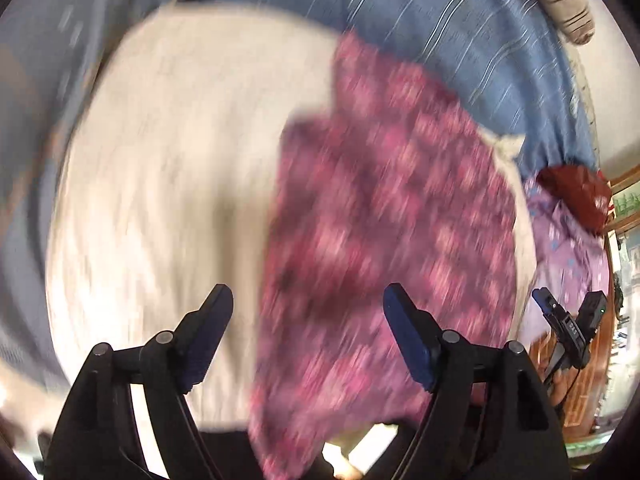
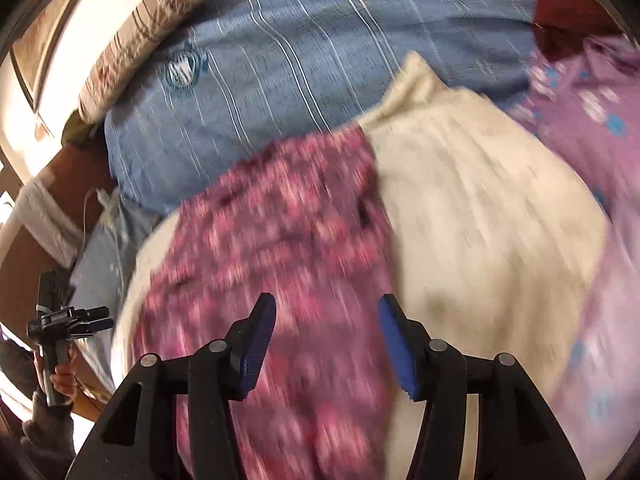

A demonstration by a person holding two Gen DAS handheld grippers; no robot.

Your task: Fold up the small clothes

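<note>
Both the left gripper and right gripper hang released above the pink patterned garment, laid flat on the cream cloth for folding.

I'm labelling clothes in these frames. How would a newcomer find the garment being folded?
Start at the blue striped bedcover; a cream cloth is spread on it. On that cloth lies the magenta patterned garment, below both open grippers. Unlike the paler lilac garment with blue dots beside it, it is dark pink with small light blotches.
</note>
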